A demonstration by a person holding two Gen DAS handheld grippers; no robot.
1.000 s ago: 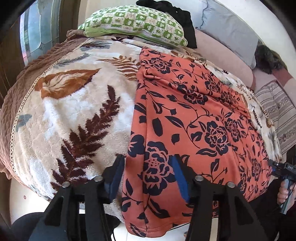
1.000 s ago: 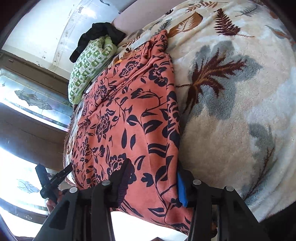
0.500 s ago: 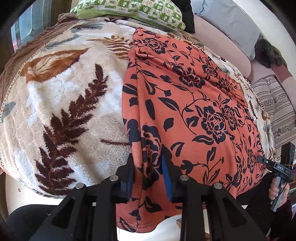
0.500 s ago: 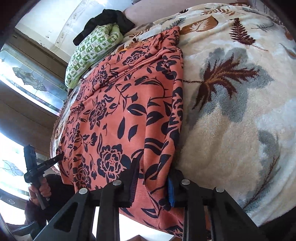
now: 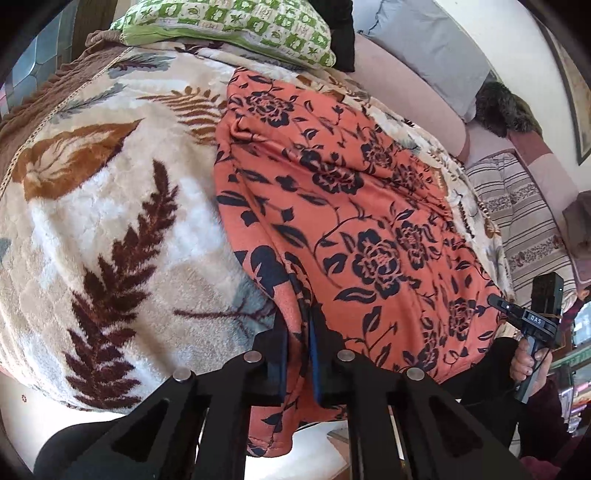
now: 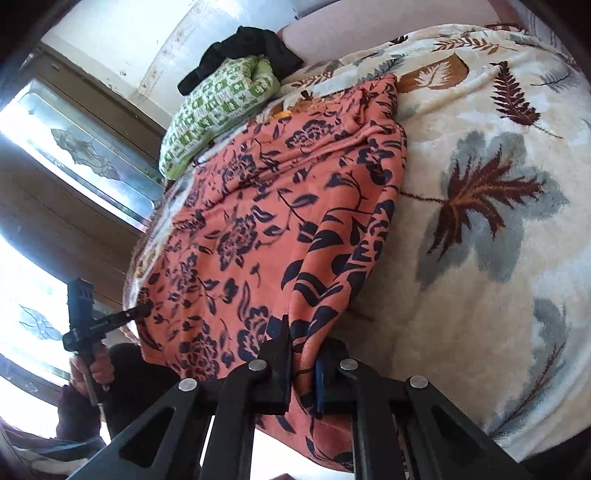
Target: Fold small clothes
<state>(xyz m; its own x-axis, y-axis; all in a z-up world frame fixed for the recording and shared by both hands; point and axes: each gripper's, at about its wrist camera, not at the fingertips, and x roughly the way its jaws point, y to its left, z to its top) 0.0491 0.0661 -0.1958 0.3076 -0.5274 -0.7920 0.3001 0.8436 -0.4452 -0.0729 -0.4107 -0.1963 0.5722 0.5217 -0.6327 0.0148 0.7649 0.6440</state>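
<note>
Left wrist view: the left gripper (image 5: 298, 345) has just been closing and now pinches the near left edge of the orange floral garment (image 5: 354, 229), spread on the leaf-print blanket (image 5: 110, 221) below a green pillow (image 5: 229, 22)

Right wrist view: the right gripper (image 6: 303, 363) has likewise just closed, its jaws clamping the garment's near right edge (image 6: 306, 295) where it hangs over the blanket's front

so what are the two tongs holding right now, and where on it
Both hold the orange floral garment at its near edge hanging off the bed: left tongs clamp the left corner, right tongs the right corner.
</note>
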